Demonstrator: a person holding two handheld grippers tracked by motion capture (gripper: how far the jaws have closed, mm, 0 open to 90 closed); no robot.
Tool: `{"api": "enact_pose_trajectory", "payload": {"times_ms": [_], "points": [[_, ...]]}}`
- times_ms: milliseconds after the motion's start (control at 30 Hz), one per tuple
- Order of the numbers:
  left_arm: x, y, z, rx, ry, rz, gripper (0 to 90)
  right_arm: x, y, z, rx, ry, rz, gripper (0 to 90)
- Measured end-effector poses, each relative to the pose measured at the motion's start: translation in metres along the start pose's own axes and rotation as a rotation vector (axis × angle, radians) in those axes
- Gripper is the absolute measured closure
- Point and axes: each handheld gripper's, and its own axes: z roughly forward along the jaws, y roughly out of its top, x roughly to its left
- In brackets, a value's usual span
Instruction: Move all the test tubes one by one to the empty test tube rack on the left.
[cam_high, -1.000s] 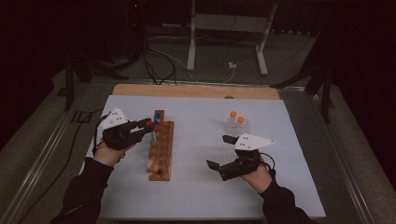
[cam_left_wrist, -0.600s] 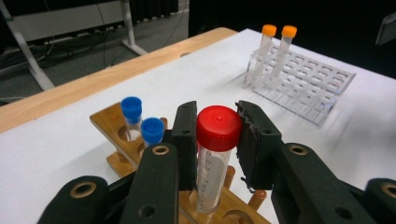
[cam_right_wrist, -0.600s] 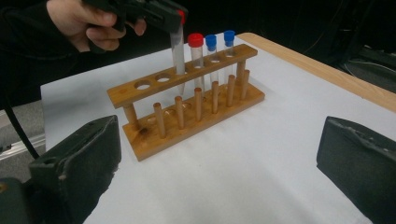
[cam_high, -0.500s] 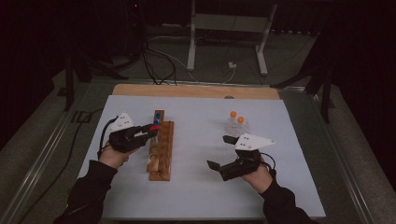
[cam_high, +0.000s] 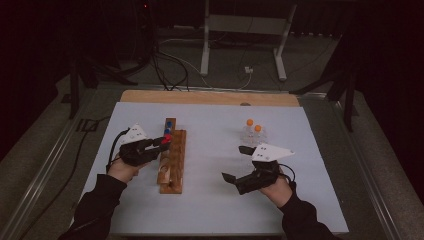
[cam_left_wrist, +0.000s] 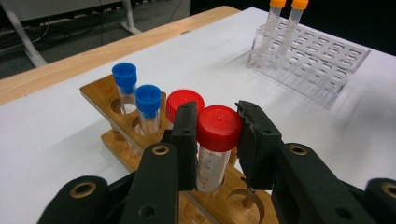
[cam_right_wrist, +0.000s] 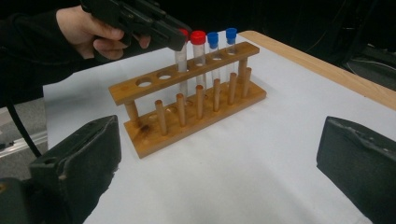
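The left gripper (cam_left_wrist: 217, 135), held nearly level in the person's left hand (cam_high: 121, 169), grips a red-capped tube (cam_left_wrist: 215, 147) below its cap; the tube stands in the wooden rack (cam_right_wrist: 187, 109), its base hidden behind the jaws. Just beyond stand another red-capped tube (cam_left_wrist: 180, 103) and two blue-capped tubes (cam_left_wrist: 137, 95). The right gripper (cam_right_wrist: 219, 154) rests low, jaws wide apart, empty, pointing toward the rack.

Red-capped tubes (cam_left_wrist: 218, 128) 2, blue-capped (cam_left_wrist: 148, 100) 2, orange-capped (cam_left_wrist: 277, 3) 2.

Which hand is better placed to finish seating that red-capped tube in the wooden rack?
Left. The left gripper already clamps the red-capped tube over the wooden rack; the right gripper rests open, away from it.
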Motion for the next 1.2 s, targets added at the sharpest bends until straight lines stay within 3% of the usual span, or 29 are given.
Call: {"api": "enact_pose_trajectory", "payload": {"times_ms": [333,400,600,700,800,933,1033,1200], "points": [[0.002,-0.002,-0.001,0.003,-0.019,-0.011,70.6,-0.001,0.001,-0.001,-0.003,0.000,-0.004,0.3],[0.001,-0.002,-0.002,0.004,-0.047,-0.002,68.4,-0.001,0.001,-0.002,-0.008,-0.002,-0.003,0.3],[-0.005,0.004,-0.015,-0.053,-0.064,0.000,41.6,-0.007,0.004,-0.009,-0.025,-0.027,-0.010,0.3],[-0.010,0.007,-0.023,-0.092,-0.076,0.005,31.2,-0.013,0.006,-0.015,-0.041,-0.059,-0.020,0.3],[-0.016,0.010,-0.030,-0.101,-0.073,0.010,18.7,-0.022,0.008,-0.024,-0.054,-0.093,-0.021,0.3],[-0.022,0.009,-0.035,-0.106,-0.070,0.007,9.3,-0.038,0.009,-0.036,-0.063,-0.138,0.008,0.3],[-0.025,0.006,-0.039,-0.107,-0.106,0.018,1.7,-0.050,0.007,-0.039,-0.053,-0.176,0.026,0.3],[-0.028,0.002,-0.045,-0.115,-0.129,0.000,1.7,-0.072,-0.005,-0.038,-0.039,-0.219,0.091,0.3]]}}
